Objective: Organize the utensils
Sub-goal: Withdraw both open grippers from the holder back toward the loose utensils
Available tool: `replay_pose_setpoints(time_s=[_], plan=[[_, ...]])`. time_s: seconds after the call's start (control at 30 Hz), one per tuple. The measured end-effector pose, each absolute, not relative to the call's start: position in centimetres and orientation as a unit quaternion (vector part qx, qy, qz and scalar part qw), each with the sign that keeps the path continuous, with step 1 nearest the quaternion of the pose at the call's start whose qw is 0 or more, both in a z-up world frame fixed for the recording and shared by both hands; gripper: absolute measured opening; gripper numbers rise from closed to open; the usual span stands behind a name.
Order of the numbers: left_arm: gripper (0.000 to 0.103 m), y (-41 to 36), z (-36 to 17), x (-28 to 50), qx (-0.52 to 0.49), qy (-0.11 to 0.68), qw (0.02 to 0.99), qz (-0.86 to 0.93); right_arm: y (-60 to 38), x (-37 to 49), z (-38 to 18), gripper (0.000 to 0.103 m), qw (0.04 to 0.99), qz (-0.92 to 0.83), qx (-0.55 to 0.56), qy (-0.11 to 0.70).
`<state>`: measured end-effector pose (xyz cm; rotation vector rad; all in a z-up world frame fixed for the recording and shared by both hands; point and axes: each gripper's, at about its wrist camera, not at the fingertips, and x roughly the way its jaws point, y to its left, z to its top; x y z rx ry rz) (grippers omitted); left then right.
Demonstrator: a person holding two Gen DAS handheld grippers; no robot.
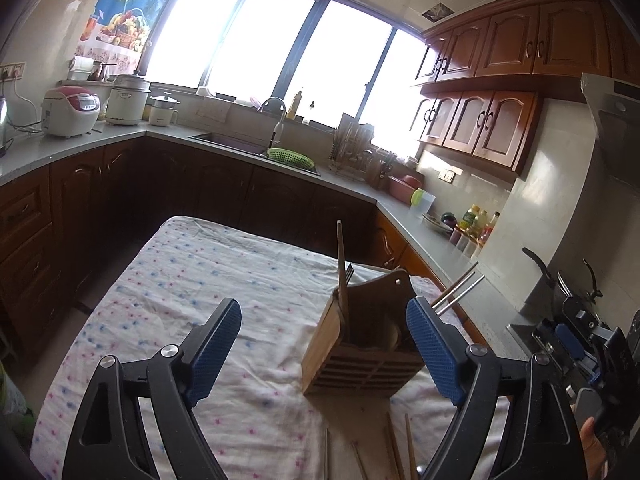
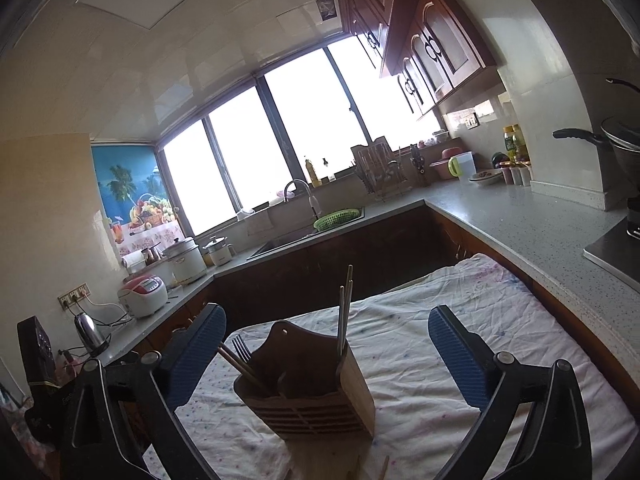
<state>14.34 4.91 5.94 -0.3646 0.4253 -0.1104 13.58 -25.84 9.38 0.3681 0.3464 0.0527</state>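
A slatted wooden utensil holder (image 1: 362, 344) stands on the cloth-covered table (image 1: 192, 280); it also shows in the right wrist view (image 2: 310, 392). It holds a fork (image 2: 241, 347), wooden chopsticks (image 2: 240, 368) and metal chopsticks (image 2: 344, 312). A wooden stick (image 1: 341, 264) rises from it, and metal chopsticks (image 1: 458, 290) lean out to the right. Several loose chopsticks (image 1: 400, 448) lie on the table in front of the holder. My left gripper (image 1: 324, 344) is open and empty, above the table before the holder. My right gripper (image 2: 326, 354) is open and empty, and shows at the left wrist view's right edge (image 1: 580, 344).
Dark cabinets and a grey counter (image 2: 520, 220) wrap around the table. On the counter are a sink with a green basket (image 1: 290, 157), rice cookers (image 1: 70, 110), a dish rack (image 1: 352, 152), bottles (image 1: 474, 224) and a stove (image 2: 616, 252) at the right.
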Motion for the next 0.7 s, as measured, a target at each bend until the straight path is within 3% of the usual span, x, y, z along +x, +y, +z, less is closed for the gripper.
replay_pose_setpoints(time_s=[0.7], plan=[[0.085,2.9,2.7,11.0,-0.165,0.303,0.937,-0.059,-26.6,7.6,2.9,0.102,0.946,-0.010,0.194,0.258]])
